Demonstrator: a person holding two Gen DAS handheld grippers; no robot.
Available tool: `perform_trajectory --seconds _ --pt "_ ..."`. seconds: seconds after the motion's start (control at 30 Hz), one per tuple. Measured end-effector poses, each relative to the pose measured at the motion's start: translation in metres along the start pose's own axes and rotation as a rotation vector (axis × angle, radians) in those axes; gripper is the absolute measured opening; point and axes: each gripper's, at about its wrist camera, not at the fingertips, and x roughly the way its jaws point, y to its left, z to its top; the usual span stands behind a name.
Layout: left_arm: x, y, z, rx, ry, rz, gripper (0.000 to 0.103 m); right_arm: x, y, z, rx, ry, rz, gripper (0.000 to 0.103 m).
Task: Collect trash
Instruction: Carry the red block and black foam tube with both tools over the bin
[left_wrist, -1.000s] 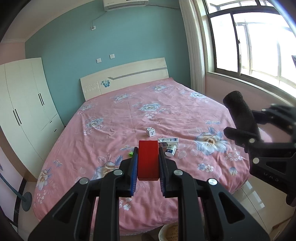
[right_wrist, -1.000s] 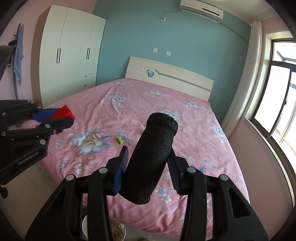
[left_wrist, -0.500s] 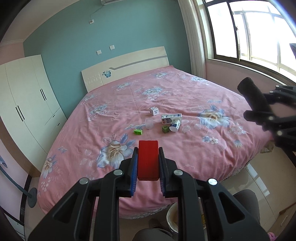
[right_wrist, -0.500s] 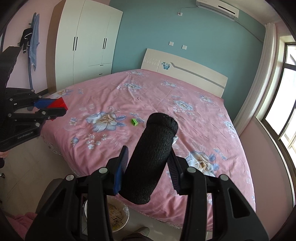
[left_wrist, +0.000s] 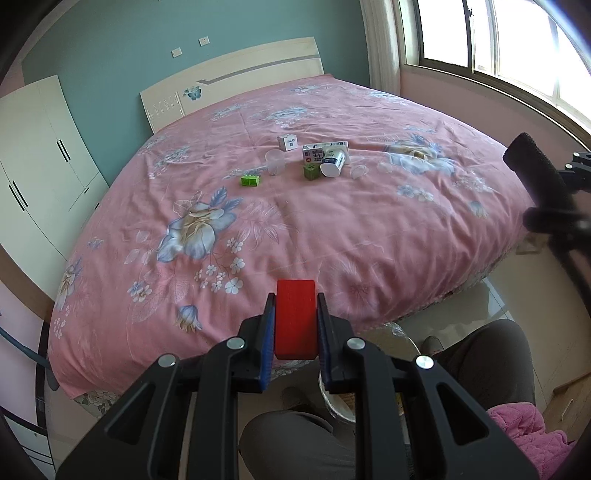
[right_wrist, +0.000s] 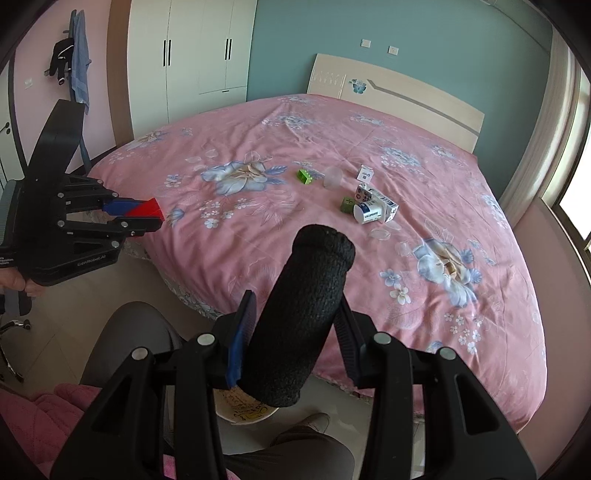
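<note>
Trash is scattered mid-bed; its box print is too small to be read. A red block is gripped by the left gripper, marked "GenRobot.AI", beyond the bed's edge. A black roll is squeezed by the right gripper above a bin.

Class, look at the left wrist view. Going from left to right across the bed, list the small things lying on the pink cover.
Green brick → clear plastic cup → small white box → green cube → white bottle lying on its side → clear lid.
</note>
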Motion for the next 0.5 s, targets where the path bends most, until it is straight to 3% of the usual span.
perform_trajectory --seconds 0.5 --pt "0.116 -0.027 -0.078 -0.004 0.273 -0.078 0.022 0.112 0.020 -0.080 0.076 0.266 0.101 0.043"
